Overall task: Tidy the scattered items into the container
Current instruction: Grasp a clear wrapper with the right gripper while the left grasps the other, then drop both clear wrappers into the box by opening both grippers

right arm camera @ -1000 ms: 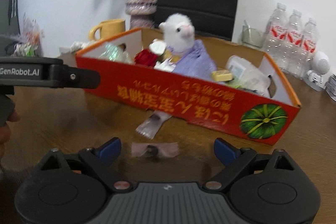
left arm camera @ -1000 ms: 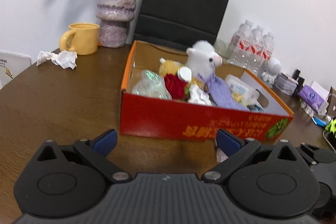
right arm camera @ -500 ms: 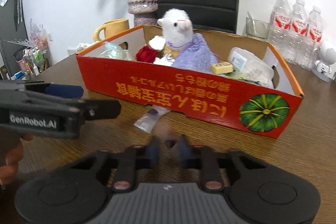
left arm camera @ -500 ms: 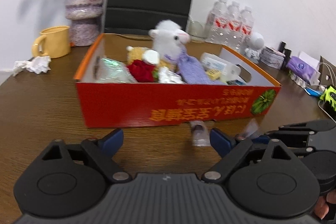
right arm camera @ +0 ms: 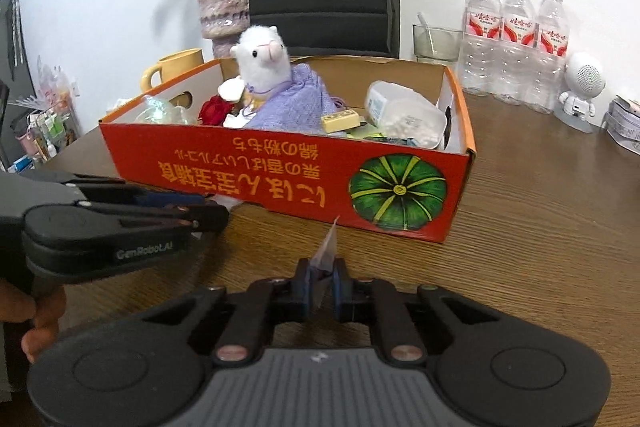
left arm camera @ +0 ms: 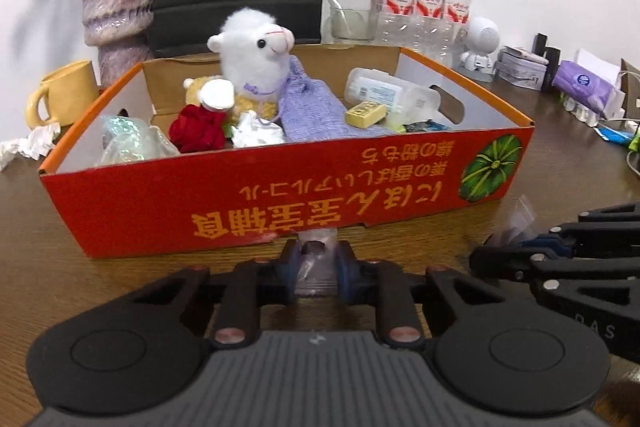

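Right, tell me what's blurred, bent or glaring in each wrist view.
Left wrist view: dark fisheye corners, the red box rim bows, sharp print; the clear packet between the closing pads is soft. Right wrist view: the same vignette, the water bottles lean outward, the packet smeared, and the white wall is bright.

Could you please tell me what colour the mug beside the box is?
The mug is yellow, seen best in the left wrist view.
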